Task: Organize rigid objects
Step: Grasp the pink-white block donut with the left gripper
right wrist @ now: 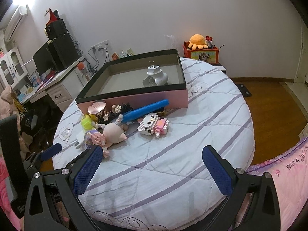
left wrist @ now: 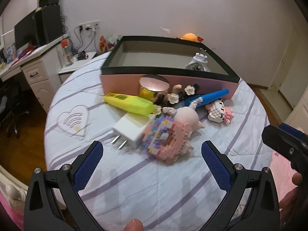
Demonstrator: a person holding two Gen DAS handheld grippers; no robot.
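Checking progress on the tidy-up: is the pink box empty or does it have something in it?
Not empty. The pink box holds one white plug-in device, prongs up; the other items lie outside on the bed.

Adapter (right wrist: 156, 75) in box (right wrist: 134, 100); toys (right wrist: 153, 125) before box.

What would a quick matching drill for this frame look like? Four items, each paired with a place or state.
Items:
1. white plug adapter
2. blue tube
3. yellow highlighter
4. left hand-held gripper

Place or state:
A. open, holding nothing
B. inside the pink box
C. lying on the white charger
D. leaning against the box's front wall

Pairs: 1-B, 2-D, 3-C, 4-A
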